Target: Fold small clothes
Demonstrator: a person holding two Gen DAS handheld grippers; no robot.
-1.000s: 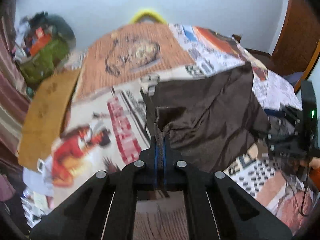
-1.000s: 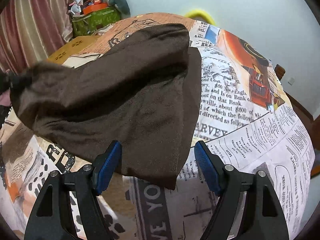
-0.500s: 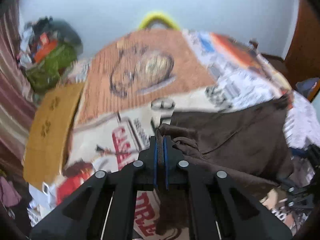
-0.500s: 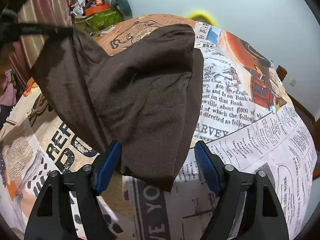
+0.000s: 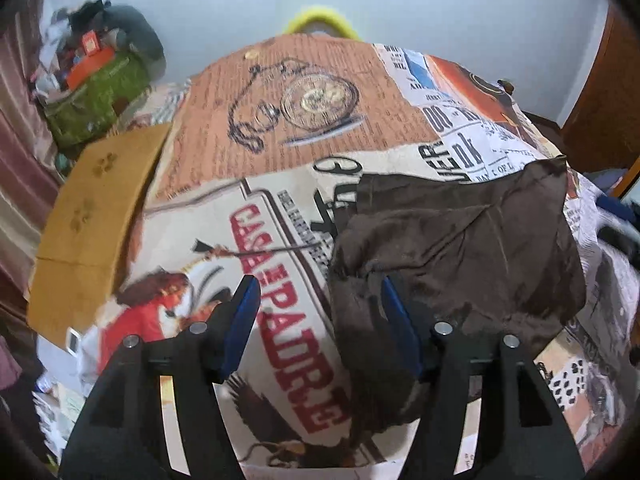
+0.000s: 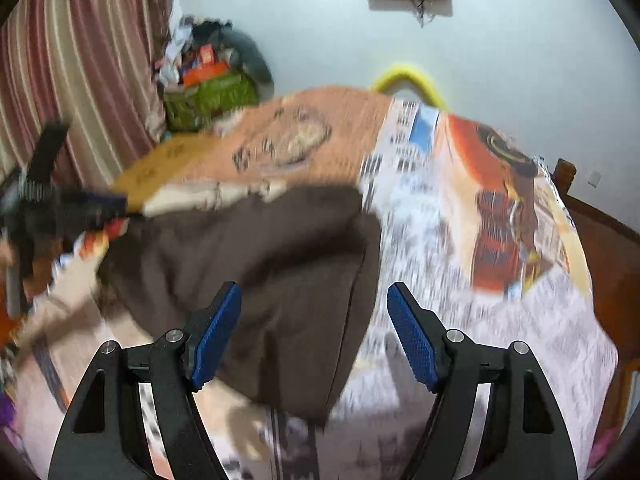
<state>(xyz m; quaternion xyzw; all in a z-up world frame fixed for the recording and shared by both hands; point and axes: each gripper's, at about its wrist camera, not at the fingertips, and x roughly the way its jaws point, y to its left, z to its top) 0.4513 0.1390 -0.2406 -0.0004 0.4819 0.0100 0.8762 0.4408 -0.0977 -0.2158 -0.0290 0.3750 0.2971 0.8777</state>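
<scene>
A small dark brown garment point(image 5: 460, 248) lies folded over itself on the printed bedspread point(image 5: 280, 120). My left gripper point(image 5: 320, 300) hangs just above the garment's near left edge. Its jaws are opening, and the edge lies loose between them beside the right pad point(image 5: 396, 320), which does not press on it. In the right wrist view the same brown garment point(image 6: 260, 264) spreads below my right gripper point(image 6: 314, 312), which is open with nothing gripped and hovers over the cloth's near right corner. The left gripper point(image 6: 60, 208) shows as a dark blur at the far left.
A cardboard sheet point(image 5: 96, 216) lies along the bed's left side. A green bag piled with clutter point(image 5: 96, 92) sits in the far left corner by a striped curtain point(image 6: 80, 60). A yellow hoop point(image 5: 320, 20) pokes up behind the bed. Wooden furniture point(image 6: 612, 248) borders the right.
The left gripper, shut on a bunched brown corner before, has carried it across, lowered and spread its jaws, and the cloth has dropped onto itself. The right gripper has lifted away, still open.
</scene>
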